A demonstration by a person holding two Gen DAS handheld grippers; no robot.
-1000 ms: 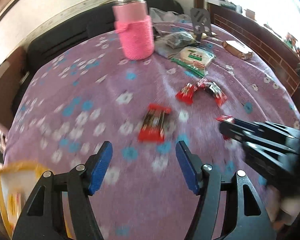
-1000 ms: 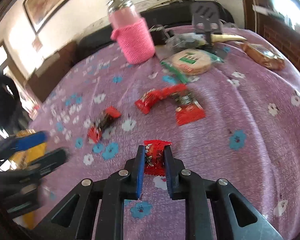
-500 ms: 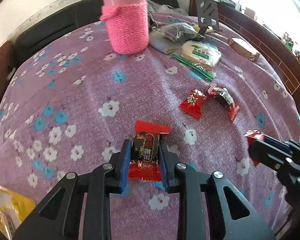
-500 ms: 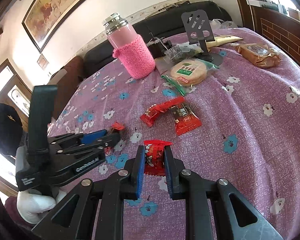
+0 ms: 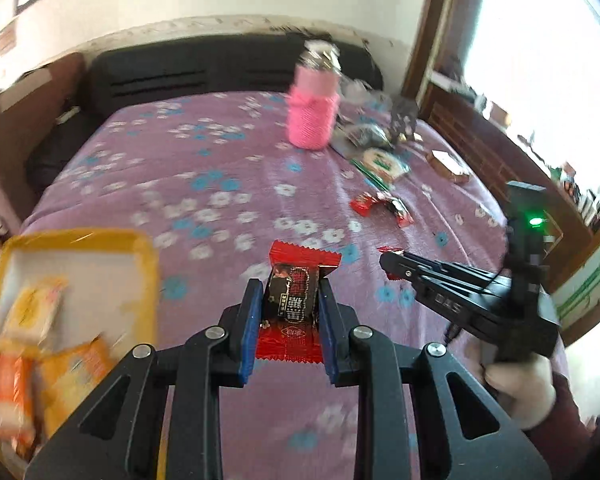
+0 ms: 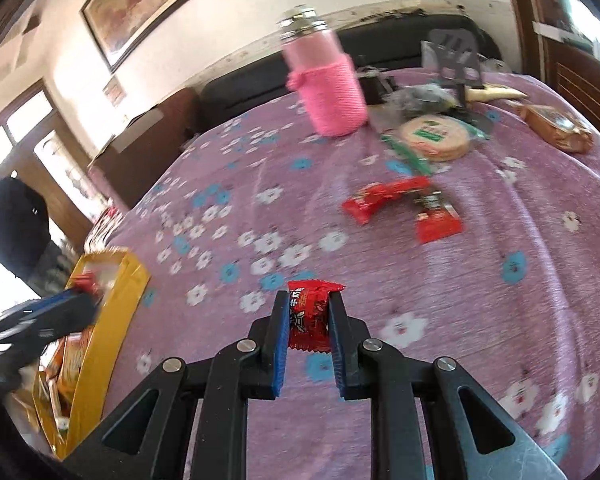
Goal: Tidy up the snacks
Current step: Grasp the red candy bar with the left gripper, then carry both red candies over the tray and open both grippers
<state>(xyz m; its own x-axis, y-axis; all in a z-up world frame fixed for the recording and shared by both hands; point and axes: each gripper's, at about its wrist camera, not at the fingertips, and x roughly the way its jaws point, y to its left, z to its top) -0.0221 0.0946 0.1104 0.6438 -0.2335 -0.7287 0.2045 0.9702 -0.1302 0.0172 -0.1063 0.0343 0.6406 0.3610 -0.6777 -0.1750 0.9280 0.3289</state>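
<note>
My left gripper is shut on a red and black snack packet and holds it above the purple flowered cloth. My right gripper is shut on a small red candy packet; it also shows at the right of the left wrist view. A yellow box with orange packets inside lies at the lower left; in the right wrist view the yellow box is at the left, with the left gripper over it. Two red packets lie on the cloth ahead.
A pink knit-covered bottle stands at the back. Near it lie a round wrapped cake, a brown wrapped snack, a grey bag and a black stand. A dark sofa runs behind the table. A person in black stands far left.
My left gripper closed on the red and black packet, lifted it and swung left toward the yellow box. My right gripper still holds its red candy and has moved left.
</note>
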